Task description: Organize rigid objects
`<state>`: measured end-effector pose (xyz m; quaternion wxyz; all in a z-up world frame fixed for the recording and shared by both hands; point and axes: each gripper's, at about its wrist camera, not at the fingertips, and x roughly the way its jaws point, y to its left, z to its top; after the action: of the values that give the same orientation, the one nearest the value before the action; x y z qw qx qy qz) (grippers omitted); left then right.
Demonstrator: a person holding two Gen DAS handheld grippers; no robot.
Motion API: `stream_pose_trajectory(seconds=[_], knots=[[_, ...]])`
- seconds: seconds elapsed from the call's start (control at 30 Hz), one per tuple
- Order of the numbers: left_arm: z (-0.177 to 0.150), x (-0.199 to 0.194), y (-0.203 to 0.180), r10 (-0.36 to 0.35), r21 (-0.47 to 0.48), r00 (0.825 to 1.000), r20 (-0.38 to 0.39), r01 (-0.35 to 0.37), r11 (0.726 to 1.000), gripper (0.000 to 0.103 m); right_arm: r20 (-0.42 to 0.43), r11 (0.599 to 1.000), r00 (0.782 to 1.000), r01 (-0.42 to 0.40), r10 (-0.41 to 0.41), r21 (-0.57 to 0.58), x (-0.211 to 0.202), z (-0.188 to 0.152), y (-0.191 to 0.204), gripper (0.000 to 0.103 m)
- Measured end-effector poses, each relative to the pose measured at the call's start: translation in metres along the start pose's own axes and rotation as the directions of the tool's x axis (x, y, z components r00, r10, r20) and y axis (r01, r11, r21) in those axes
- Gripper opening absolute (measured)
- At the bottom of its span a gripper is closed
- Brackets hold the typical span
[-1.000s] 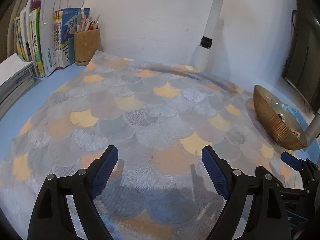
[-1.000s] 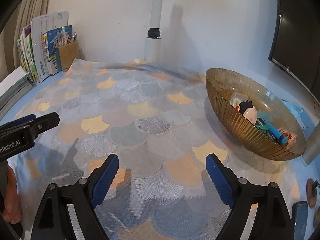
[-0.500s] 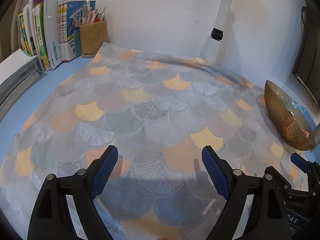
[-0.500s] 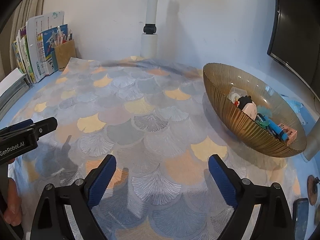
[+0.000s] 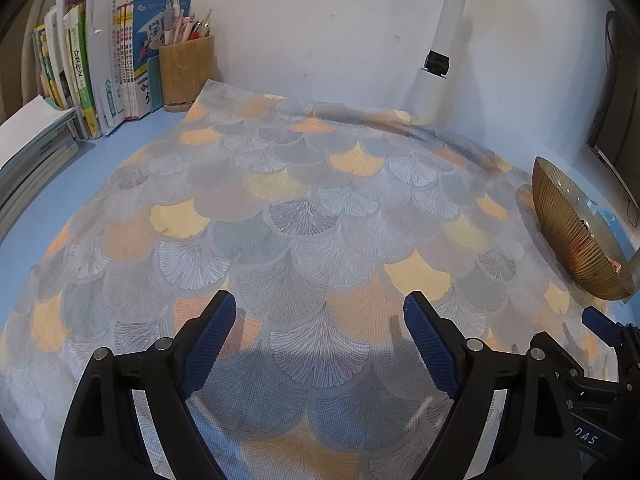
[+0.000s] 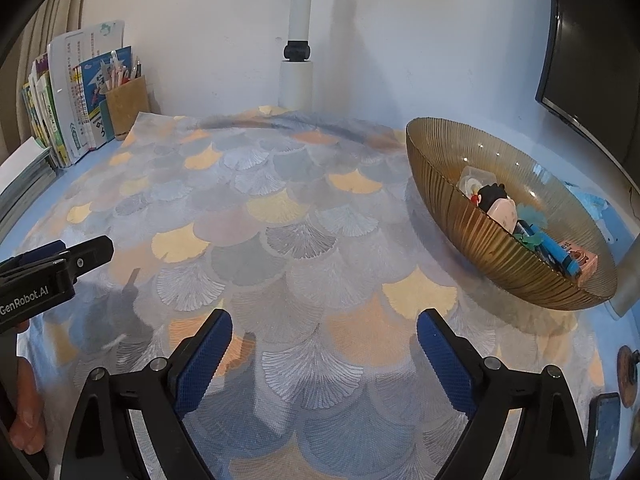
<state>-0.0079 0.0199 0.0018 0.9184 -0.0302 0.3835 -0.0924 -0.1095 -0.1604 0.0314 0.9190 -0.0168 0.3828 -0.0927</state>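
From the left wrist camera, the left gripper hovers over the fan-patterned cloth with its blue-padded fingers spread wide and nothing between them; the cloth covers most of the blue tabletop. Far left stand upright books beside a cork pen holder full of pens, both against the white wall, and a white pole rises at the back. At the right edge sits the amber ribbed bowl, seen from its side, and the right gripper shows as a dark shape low on the right. From the right wrist camera, the right gripper also hangs above the cloth, fingers wide apart and holding nothing. The bowl rests on the cloth's right part and contains the small rigid items: a little figure with black hair, a blue pen-like piece and a pink block, well apart from both grippers. The left gripper enters from the left edge; from here I cannot tell how far it gapes
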Motion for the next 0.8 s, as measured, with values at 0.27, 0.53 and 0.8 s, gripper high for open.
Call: stream_pose_trajectory(seconds=[0.27, 0.53, 0.8], knots=[[-0.0002, 0.0017, -0.0001, 0.002, 0.007, 1.000, -0.007, -0.002, 1.000, 0.085, -0.004, 1.000, 1.000, -0.004, 0.004, -0.005, 0.0015, 0.0003, -0.0014, 0.093], [-0.0013, 0.0037, -0.0028, 0.021, 0.021, 1.000, -0.018, -0.021, 1.000, 0.085, -0.006, 1.000, 1.000, -0.007, 0.007, -0.005, 0.0013, -0.0004, -0.0004, 0.093], [-0.0019, 0.0079, -0.0093, 0.055, 0.058, 0.998, -0.040, -0.053, 0.997, 0.085, -0.006, 1.000, 1.000, -0.007, 0.007, -0.004, 0.0013, -0.0004, 0.0001, 0.093]])
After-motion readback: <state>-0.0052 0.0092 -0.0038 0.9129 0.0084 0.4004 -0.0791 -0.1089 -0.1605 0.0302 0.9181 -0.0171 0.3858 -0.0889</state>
